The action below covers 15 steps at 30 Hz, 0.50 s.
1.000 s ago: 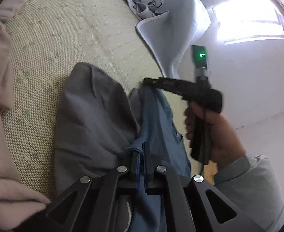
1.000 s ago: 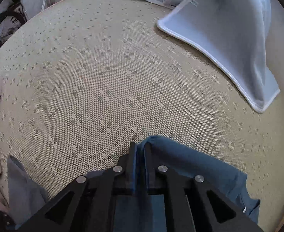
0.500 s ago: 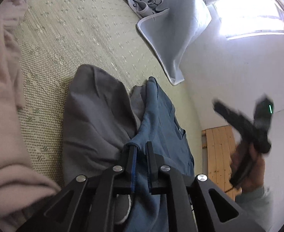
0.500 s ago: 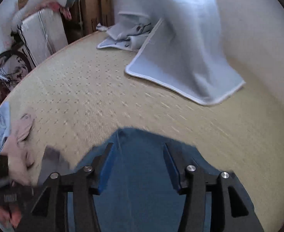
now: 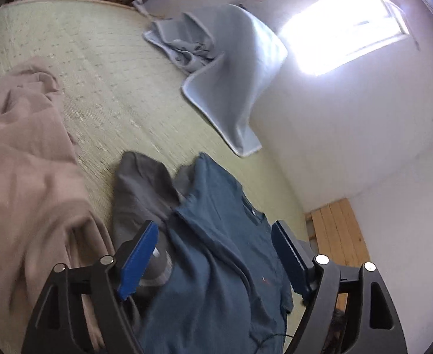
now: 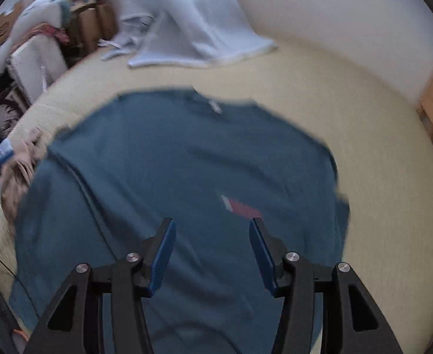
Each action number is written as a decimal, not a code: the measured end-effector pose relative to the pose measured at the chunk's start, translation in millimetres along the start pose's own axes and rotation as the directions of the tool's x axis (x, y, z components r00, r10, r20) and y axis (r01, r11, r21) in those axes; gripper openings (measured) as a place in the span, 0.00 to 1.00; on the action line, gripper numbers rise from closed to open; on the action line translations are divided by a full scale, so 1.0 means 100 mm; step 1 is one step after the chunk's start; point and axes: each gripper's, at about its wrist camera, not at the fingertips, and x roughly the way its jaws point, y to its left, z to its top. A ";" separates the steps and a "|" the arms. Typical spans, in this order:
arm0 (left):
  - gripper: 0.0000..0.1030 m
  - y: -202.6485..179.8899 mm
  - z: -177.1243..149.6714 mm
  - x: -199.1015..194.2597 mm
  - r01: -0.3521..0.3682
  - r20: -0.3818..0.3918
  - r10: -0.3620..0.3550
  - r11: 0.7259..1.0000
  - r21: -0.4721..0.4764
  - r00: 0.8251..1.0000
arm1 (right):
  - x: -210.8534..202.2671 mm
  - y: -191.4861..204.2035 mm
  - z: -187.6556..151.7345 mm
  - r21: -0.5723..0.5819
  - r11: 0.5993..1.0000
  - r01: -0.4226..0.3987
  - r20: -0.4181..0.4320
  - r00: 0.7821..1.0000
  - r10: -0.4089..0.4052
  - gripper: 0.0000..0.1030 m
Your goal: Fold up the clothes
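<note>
Both our grippers spread wide, holding nothing, above the blue T-shirt.

Our left gripper and right gripper hover over the blue T-shirt, spread on the woven mat; its left edge overlaps a grey garment, so we risk pinching both; no containers in view.

Left gripper fingers spread wide, holding nothing, right gripper fingers likewise apart
</note>
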 end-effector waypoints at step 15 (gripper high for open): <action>0.81 -0.52 -0.85 0.47 -0.018 -0.130 0.048 0.974 0.228 0.990 | 0.66 -0.34 -0.90 0.067 0.998 -0.017 -0.086 0.996 0.023 0.53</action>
